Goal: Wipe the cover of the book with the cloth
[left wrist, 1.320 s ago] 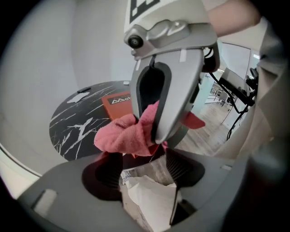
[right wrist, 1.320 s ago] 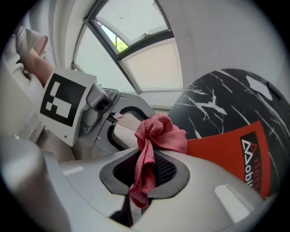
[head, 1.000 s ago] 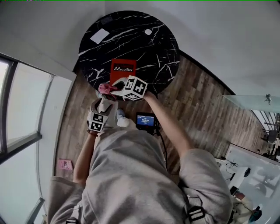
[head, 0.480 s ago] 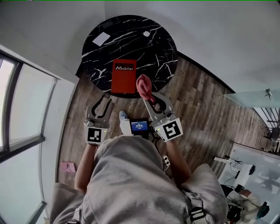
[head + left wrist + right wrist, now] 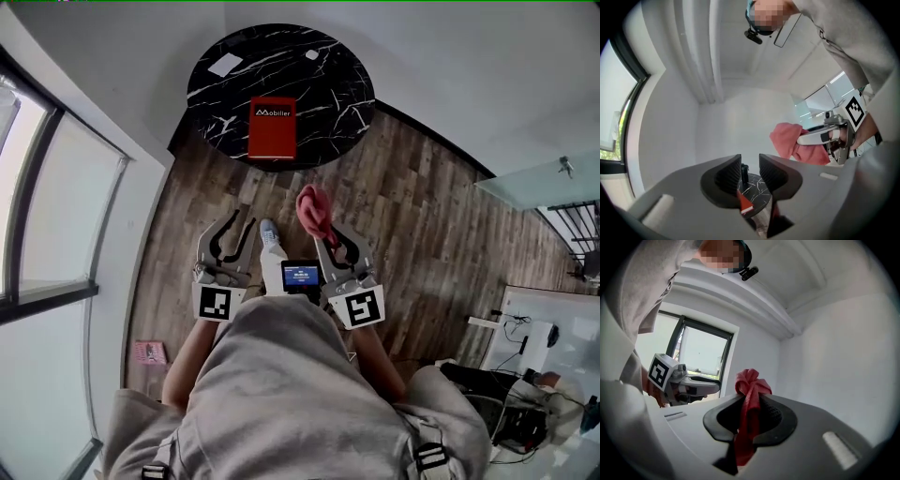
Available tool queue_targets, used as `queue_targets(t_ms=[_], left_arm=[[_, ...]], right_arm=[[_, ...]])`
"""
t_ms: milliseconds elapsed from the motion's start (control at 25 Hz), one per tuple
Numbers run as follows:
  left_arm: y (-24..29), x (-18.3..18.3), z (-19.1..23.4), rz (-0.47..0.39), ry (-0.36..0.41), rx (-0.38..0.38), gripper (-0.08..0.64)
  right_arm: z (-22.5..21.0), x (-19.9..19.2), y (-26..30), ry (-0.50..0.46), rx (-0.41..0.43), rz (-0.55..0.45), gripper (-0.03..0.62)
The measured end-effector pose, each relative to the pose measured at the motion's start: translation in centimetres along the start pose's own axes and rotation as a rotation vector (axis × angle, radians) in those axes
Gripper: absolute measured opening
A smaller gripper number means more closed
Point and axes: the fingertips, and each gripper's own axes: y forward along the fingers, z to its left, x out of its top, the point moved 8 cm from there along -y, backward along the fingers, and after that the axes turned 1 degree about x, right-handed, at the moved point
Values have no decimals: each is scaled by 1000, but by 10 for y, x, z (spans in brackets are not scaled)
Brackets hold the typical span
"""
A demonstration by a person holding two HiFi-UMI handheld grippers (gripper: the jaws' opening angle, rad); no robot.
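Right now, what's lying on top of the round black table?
The red book, a white sheet near the far edge and a small white item. Whatever the book covers is hidden. The cloth is off the table, clamped in the right gripper's jaws.

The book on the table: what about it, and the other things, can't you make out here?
- Book, head view: too small to tell dust or read all the print.
- Two white bits on the table, head view: too small to name.
- Cloth, right gripper view: its lower end sinks out of sight between the right gripper's jaws.
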Motion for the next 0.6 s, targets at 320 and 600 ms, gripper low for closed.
queue_targets(t_ms=[320,600], left_arm=[[-97,12,-56,-105,72,-6,103],[-154,13,-83,-102,95,12,95]], right_arm=[[66,4,-102,-42,-83,-15,63],[102,5,-156,-44,-112,-57,61]])
